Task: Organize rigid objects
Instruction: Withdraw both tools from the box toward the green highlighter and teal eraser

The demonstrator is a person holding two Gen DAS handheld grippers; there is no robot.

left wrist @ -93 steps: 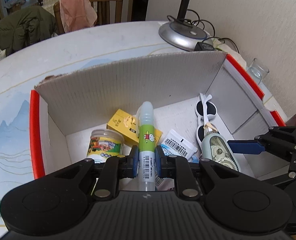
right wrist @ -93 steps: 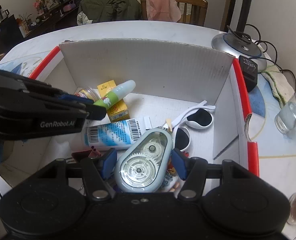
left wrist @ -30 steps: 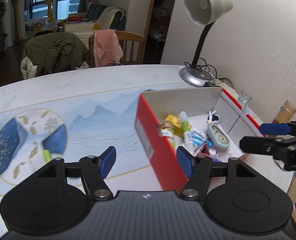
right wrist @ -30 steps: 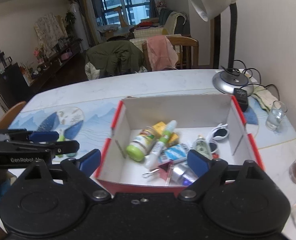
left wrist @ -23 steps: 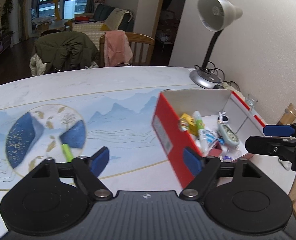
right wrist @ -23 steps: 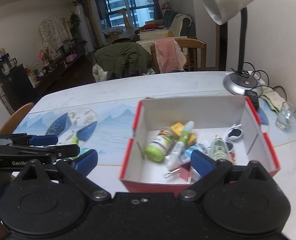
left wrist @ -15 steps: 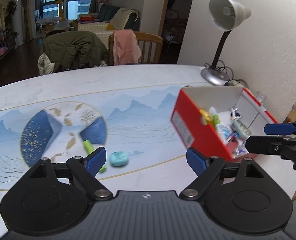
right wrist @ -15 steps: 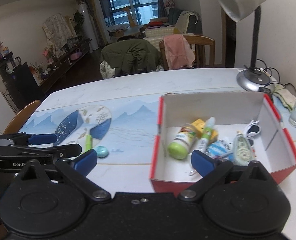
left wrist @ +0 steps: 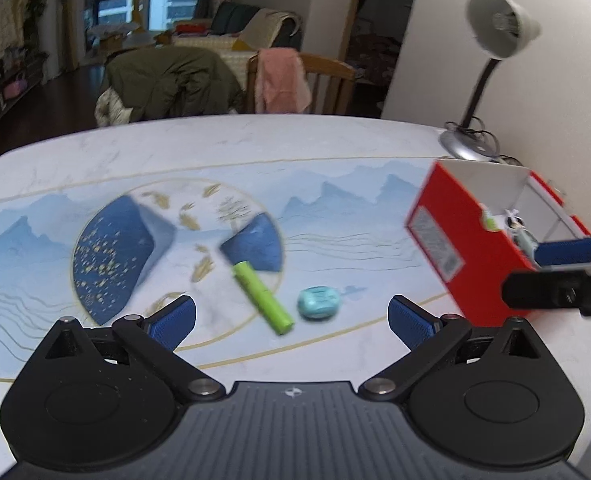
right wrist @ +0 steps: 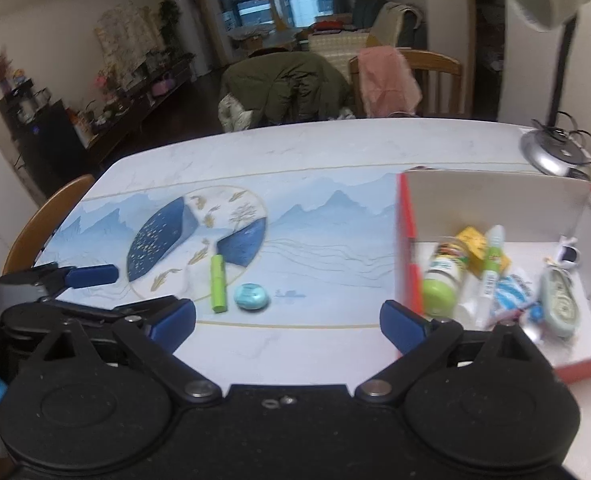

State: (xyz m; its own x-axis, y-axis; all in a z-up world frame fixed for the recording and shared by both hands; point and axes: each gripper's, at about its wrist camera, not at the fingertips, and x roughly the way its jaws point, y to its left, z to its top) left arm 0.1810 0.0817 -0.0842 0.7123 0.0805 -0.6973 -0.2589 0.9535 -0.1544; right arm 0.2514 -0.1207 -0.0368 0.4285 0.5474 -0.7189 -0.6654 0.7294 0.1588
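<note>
A: We note the left gripper (left wrist: 291, 316) empty, its jaws just having opened to full spread, nothing between them. The right gripper (right wrist: 287, 320) is also spread wide and empty.

B: Where are the remaining items?

A: Two lie loose on the white table with the blue mountain print (right wrist: 315, 160): a lime-green cylindrical tube (left wrist: 262, 298) lying flat, and just beside it a small turquoise rounded object (left wrist: 319, 303), apart from it as far as we can tell. Both sit ahead of the left gripper's open fingers.

B: And the container?

A: The red-sided open cardboard box with white interior (right wrist: 495, 200) stands to the right, well apart from both. It already holds a green-capped jar (right wrist: 441, 280), a glue stick (right wrist: 491, 264) and other small items.

B: Step in hand?

A: We judge it an approach to the next pick. The next move calls for lowering the left jaws across the tube's narrow width, closing, then carrying it to the box. The view is blurred, so the alignment is uncertain.
</note>
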